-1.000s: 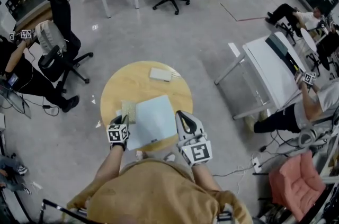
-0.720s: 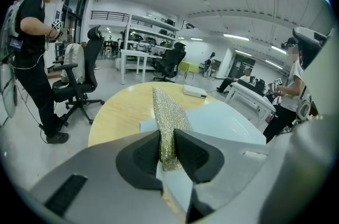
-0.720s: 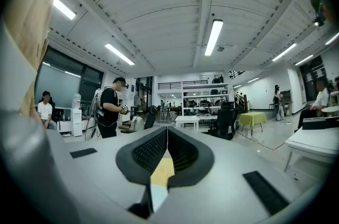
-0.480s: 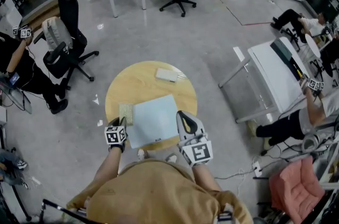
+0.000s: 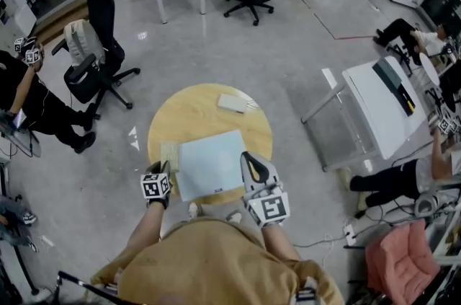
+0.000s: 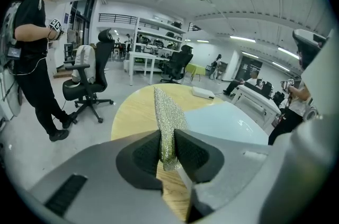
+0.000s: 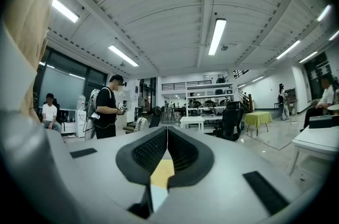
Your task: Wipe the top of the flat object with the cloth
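Round wooden table (image 5: 209,105), person standing at its near edge, 1 gripper in each hand.

Flat object (image 5: 211,164): a pale blue sheet or board on the near half of the table, slightly skewed. Cloth (image 6: 168,112): greenish with a glittery weave, stretched along the tabletop just left of the flat object's left edge. Touching it or barely apart, cannot tell. Small white box (image 5: 232,103) on the far side, well apart, not involved.

Left gripper (image 6: 168,148): clenched on the near end of the cloth. The fabric is pinched between both pads and the rest trails toward the far side.

Right gripper (image 7: 167,150): jaws pressed together with nothing between them. It is by the flat object's near right corner and aimed out at the room, not down.

Progress, as judged:
- Grip on the cloth is secured.
- The cloth is not yet on the flat object's top, and no wipe stroke shows.
- Left to do: carry the cloth right onto the blue surface and sweep the whole top.
- The sheet looks light and may slide, so the right gripper could steady it.
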Motion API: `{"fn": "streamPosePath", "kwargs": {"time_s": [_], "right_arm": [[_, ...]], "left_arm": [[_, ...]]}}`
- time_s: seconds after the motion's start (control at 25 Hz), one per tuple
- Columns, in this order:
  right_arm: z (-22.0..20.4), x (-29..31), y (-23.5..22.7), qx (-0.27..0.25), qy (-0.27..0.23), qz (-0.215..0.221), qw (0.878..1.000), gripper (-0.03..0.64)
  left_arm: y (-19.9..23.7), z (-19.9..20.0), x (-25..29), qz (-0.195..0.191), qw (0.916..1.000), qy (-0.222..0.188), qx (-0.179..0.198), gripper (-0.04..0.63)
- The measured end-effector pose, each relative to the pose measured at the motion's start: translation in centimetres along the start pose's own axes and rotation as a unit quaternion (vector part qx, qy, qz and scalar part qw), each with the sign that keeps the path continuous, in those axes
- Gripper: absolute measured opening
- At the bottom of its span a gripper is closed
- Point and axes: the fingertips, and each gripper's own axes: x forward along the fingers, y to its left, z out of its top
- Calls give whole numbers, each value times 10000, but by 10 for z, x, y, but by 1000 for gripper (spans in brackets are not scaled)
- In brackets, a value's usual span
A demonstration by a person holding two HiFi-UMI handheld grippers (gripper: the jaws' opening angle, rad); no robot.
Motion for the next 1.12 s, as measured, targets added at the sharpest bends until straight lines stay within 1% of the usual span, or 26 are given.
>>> {"fn": "streamPosePath", "kwargs": {"time_s": [0.2,0.36,0.56,0.64,1.0,1.12], "right_arm": [[-9,4,5,36,133,73,9999,0],[-1,12,12,42,54,137,9999,0],[-6,22,16,51,135,168,9998,0],[-5,25,18,39,69,212,9997,0],[-8,31,25,-7,180,339,9993,0],[-6,33,27,-2,174,378,9991,0]], "left_arm": [[-1,8,-9,-4,9998,-121,156,66],[13,11,-17,132,9997,-174,111,64],[29,18,-31,230,9986,-425,213,64],[30,21,-38,240,9981,-526,224,64],[19,49,-61,98,9948,-1011,53,64],[12,63,-70,5,9923,-1235,-80,64]]}}
